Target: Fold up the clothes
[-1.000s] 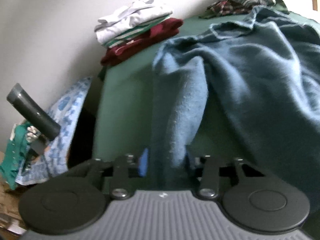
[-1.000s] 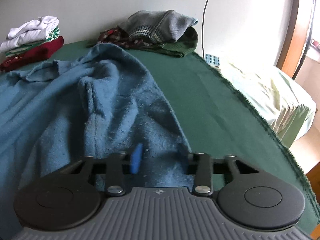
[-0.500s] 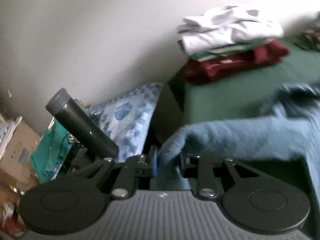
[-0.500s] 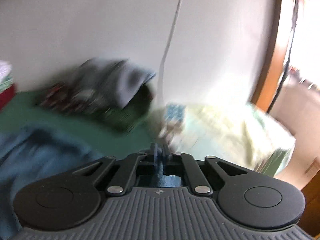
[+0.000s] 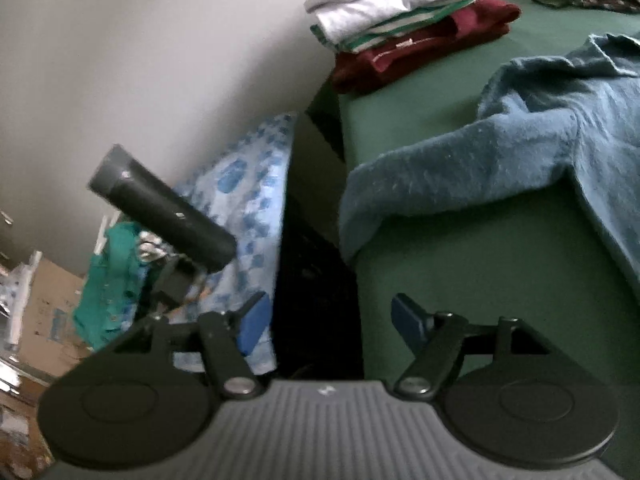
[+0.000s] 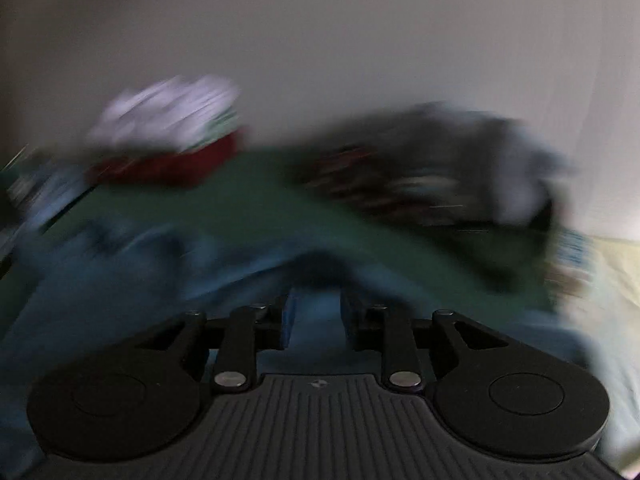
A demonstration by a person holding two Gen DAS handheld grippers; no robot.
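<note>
Blue fleece garment (image 5: 520, 152) spread on green-covered desk (image 5: 480, 272), sleeve (image 5: 420, 172) reaching left, cuff drooping over desk edge. Long axis of sleeve roughly left-right. Soft, thick, limp; likely light and grippy; best taken at cuff or hem.

Left gripper (image 5: 332, 316) spread wide, empty, near desk edge.

Right gripper (image 6: 316, 314) partly closed with blue cloth between fingers; blur hides whether pinched.

Folded stack (image 5: 408, 12) at far corner.

Right wrist view motion-blurred: folded stack (image 6: 168, 136) and loose pile (image 6: 440, 176) smeared. Blue garment (image 5: 540, 148) ran past left-view right edge. Right claw (image 6: 316, 316) grip on cloth unclear.
</note>
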